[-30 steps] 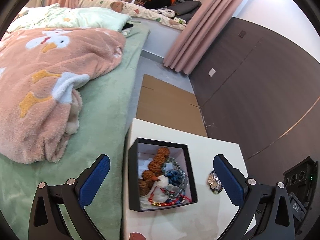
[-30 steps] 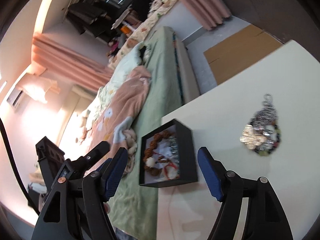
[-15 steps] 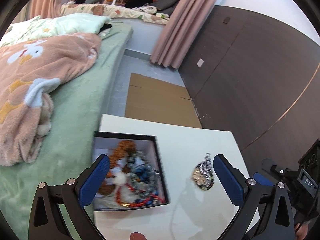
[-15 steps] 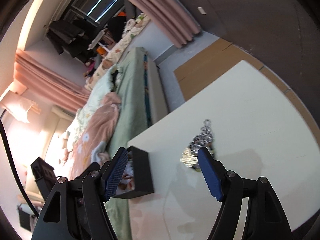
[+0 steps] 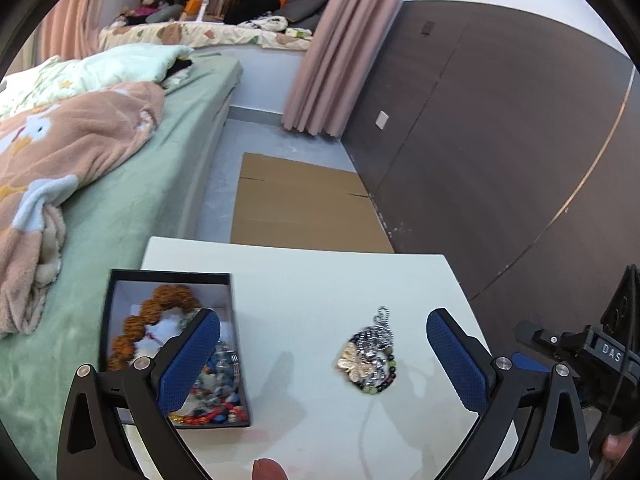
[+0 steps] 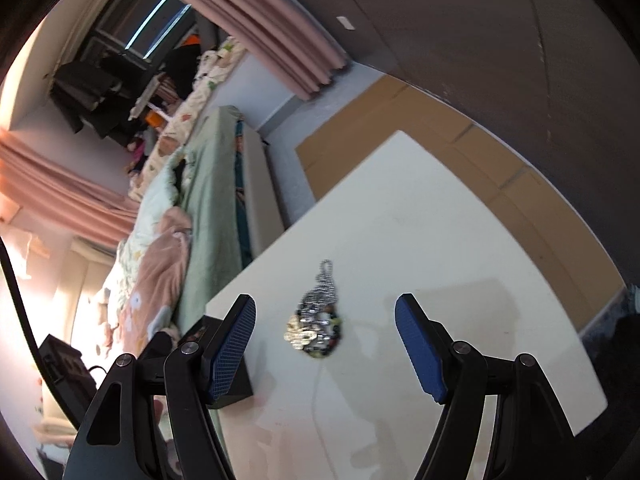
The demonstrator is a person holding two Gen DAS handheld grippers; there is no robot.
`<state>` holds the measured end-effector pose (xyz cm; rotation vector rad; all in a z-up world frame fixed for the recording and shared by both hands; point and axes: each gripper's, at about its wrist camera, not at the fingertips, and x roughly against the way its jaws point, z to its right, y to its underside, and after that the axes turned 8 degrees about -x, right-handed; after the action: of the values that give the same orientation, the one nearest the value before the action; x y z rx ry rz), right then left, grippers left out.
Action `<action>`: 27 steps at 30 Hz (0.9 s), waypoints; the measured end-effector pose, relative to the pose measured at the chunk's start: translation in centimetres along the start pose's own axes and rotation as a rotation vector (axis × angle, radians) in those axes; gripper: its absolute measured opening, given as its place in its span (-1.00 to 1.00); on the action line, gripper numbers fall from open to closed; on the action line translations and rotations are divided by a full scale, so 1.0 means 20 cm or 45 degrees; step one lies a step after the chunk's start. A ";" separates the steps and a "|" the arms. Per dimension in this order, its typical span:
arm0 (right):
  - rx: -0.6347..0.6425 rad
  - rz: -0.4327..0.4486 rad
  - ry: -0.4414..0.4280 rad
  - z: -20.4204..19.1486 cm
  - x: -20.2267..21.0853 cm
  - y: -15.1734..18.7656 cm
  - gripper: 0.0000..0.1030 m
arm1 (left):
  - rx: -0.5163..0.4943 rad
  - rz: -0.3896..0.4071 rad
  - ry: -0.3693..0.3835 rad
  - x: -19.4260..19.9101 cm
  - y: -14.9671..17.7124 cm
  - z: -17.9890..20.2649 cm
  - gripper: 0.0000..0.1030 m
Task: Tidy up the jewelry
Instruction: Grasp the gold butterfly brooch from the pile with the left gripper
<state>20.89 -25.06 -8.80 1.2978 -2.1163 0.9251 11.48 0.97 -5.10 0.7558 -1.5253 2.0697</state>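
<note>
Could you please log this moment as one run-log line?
left gripper: open, empty | right gripper: open, empty | silver chain-and-bead jewelry heap: on white table | black square box: holds beads

Both tongs look alike: the left tongs (image 5: 322, 354) and right tongs (image 6: 325, 342) have black, angular linkage arms with silver round screws at the pivots and blue, cross-hatched fingers (image 5: 188, 364). The right tool's black body carries white "DAS" lettering and a thin black cable.
</note>
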 end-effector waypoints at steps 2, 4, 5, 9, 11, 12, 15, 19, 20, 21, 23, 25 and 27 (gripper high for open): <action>-0.023 -0.007 0.026 0.03 -0.01 -0.02 0.42 | -0.024 -0.014 0.001 -0.03 0.00 0.03 1.00; -0.042 -0.012 0.040 0.05 -0.01 -0.03 0.42 | -0.049 -0.025 0.012 -0.07 0.00 0.07 0.99; -0.052 -0.013 0.047 0.06 -0.01 -0.04 0.42 | -0.061 -0.031 0.023 -0.08 0.00 0.09 0.99; -0.084 -0.031 0.085 0.10 -0.03 -0.07 0.42 | -0.141 -0.066 0.068 -0.16 0.00 0.16 0.82; -0.101 -0.041 0.093 0.11 -0.05 -0.08 0.42 | -0.174 -0.094 0.089 -0.21 0.00 0.18 0.59; -0.103 -0.042 0.100 0.12 -0.05 -0.09 0.42 | -0.185 -0.111 0.094 -0.23 0.00 0.19 0.42; -0.101 -0.036 0.123 0.11 -0.07 -0.12 0.42 | -0.199 -0.177 0.106 -0.31 0.01 0.19 0.14; -0.105 -0.061 0.137 0.12 -0.10 -0.13 0.42 | -0.205 -0.260 0.096 -0.38 0.04 0.19 0.07; -0.107 -0.074 0.140 0.12 -0.10 -0.13 0.42 | -0.212 -0.269 0.089 -0.39 0.04 0.19 0.06; -0.108 -0.082 0.140 0.13 -0.11 -0.12 0.42 | -0.228 -0.279 0.080 -0.40 0.05 0.20 0.06; -0.105 -0.096 0.138 0.12 -0.12 -0.11 0.42 | -0.266 -0.295 0.072 -0.40 0.07 0.22 0.06; -0.096 -0.097 0.138 0.12 -0.12 -0.11 0.42 | -0.316 -0.318 0.062 -0.42 0.09 0.25 0.06; -0.093 -0.096 0.139 0.12 -0.11 -0.10 0.42 | -0.356 -0.350 0.031 -0.44 0.12 0.27 0.06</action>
<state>23.54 -26.20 -11.30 1.2526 -1.9860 0.8593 17.40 -5.25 -11.44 0.7793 -1.5572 1.6214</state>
